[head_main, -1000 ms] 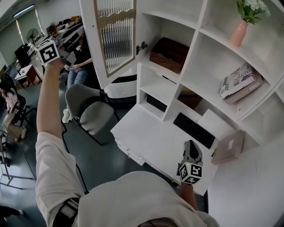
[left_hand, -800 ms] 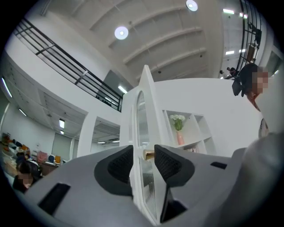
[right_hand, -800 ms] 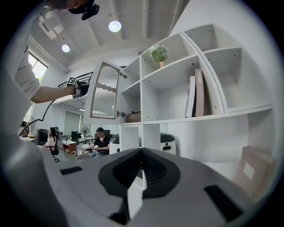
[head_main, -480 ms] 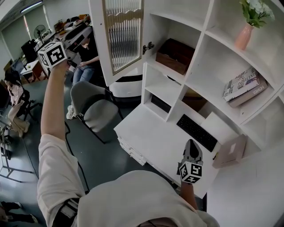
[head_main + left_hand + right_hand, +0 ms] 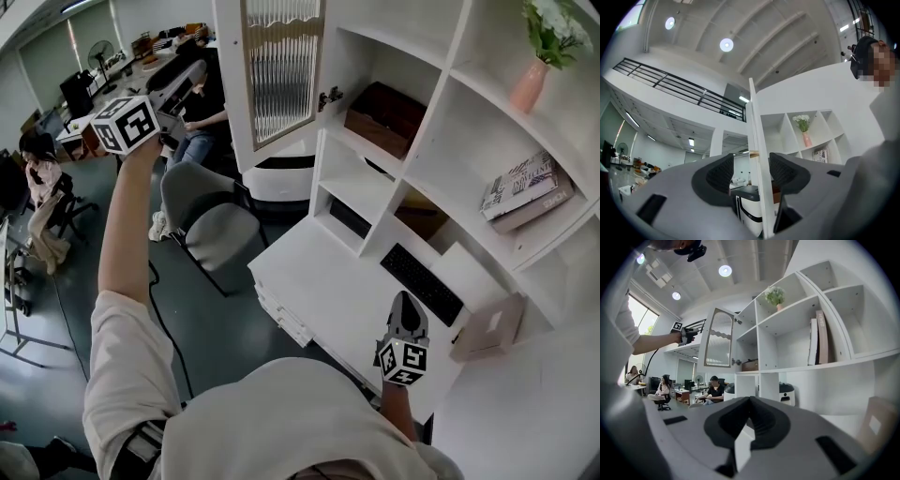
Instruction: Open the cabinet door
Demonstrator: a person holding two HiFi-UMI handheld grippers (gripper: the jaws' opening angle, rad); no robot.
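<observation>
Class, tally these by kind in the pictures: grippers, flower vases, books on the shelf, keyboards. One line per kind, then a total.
Left gripper, right gripper: 2
Flower vases: 1
Books: 2
Keyboards: 1
Total: 6

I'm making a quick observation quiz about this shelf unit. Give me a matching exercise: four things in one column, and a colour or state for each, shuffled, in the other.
Things:
1. cabinet door
2. vase
3. keyboard
4. box in the compartment beside the door hinge

Colour or state:
A. pink
B. dark brown
C. swung open
D. black

Pairs: 1-C, 2-A, 3-D, 4-B
</observation>
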